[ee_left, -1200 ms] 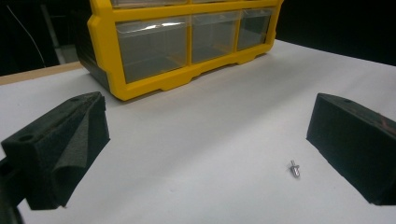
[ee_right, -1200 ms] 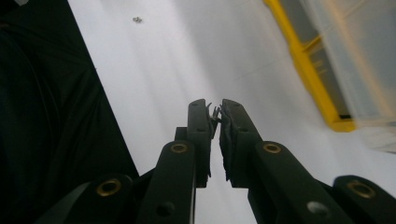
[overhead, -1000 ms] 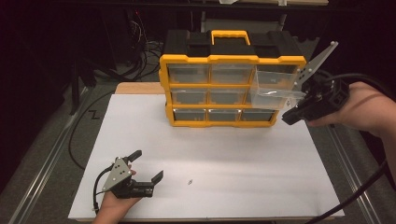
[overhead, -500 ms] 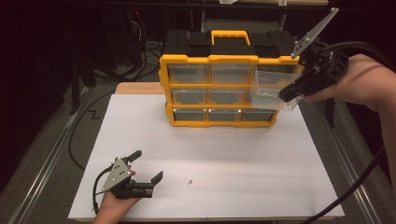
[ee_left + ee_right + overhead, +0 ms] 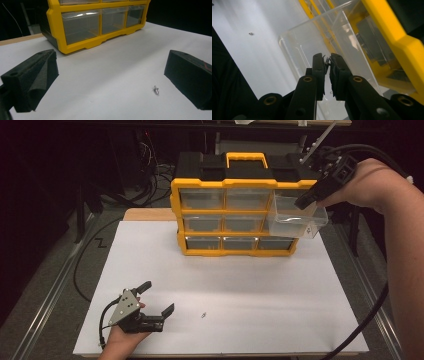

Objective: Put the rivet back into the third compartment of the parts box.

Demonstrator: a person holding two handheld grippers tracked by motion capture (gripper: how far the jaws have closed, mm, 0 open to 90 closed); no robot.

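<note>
Screw (image 5: pixel 327 60) pinched in right gripper (image 5: pixel 326 62) over pulled-out drawer (image 5: pixel 297 219).

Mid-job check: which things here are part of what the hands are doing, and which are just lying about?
In the job:
- right hand-held gripper, shut on a tiny metal part
- pulled-out clear drawer
- yellow organizer
- small screw on the white sheet, between the left hand-held gripper's open jaws

Lying about:
- cables beside the table
- wooden board under the sheet
</note>
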